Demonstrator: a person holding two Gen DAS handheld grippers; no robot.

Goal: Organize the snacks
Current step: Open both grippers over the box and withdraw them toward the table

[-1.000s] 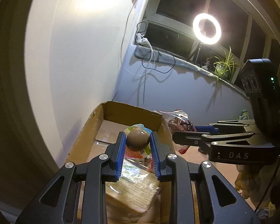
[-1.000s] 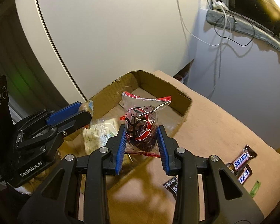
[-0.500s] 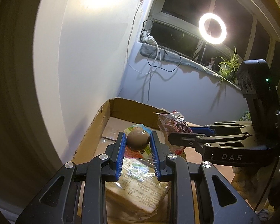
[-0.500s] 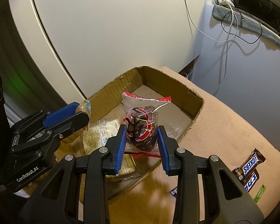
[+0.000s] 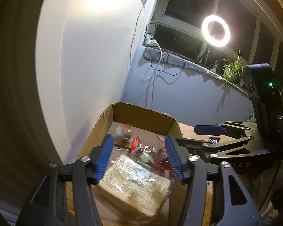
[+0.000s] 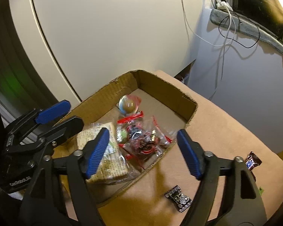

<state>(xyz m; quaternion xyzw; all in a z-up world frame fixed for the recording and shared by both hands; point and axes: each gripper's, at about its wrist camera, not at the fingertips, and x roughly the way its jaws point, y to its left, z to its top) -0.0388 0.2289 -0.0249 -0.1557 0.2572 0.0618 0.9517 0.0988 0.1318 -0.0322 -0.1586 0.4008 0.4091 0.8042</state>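
Note:
An open cardboard box (image 6: 166,86) (image 5: 141,115) sits on a tan surface. Inside lie a brown egg snack in a colourful wrapper (image 6: 129,105) (image 5: 123,130), a clear red-edged packet of dark snacks (image 6: 143,141) (image 5: 156,153) and a wrapped bread pack (image 6: 105,156) (image 5: 135,184). My left gripper (image 5: 139,159) is open and empty above the box; it also shows in the right wrist view (image 6: 60,117). My right gripper (image 6: 143,152) is open and empty above the red-edged packet; it also shows in the left wrist view (image 5: 196,137).
Outside the box on the tan surface lie a small black patterned candy (image 6: 179,197) and Snickers bars (image 6: 252,163). A white wall panel stands behind the box. A window sill with cables (image 5: 160,56), a ring light (image 5: 216,31) and a plant (image 5: 233,67) lie beyond.
Both grippers opened and let go. The egg snack and the red-edged packet dropped from the jaws and now lie inside the box. Both grippers drew back slightly.

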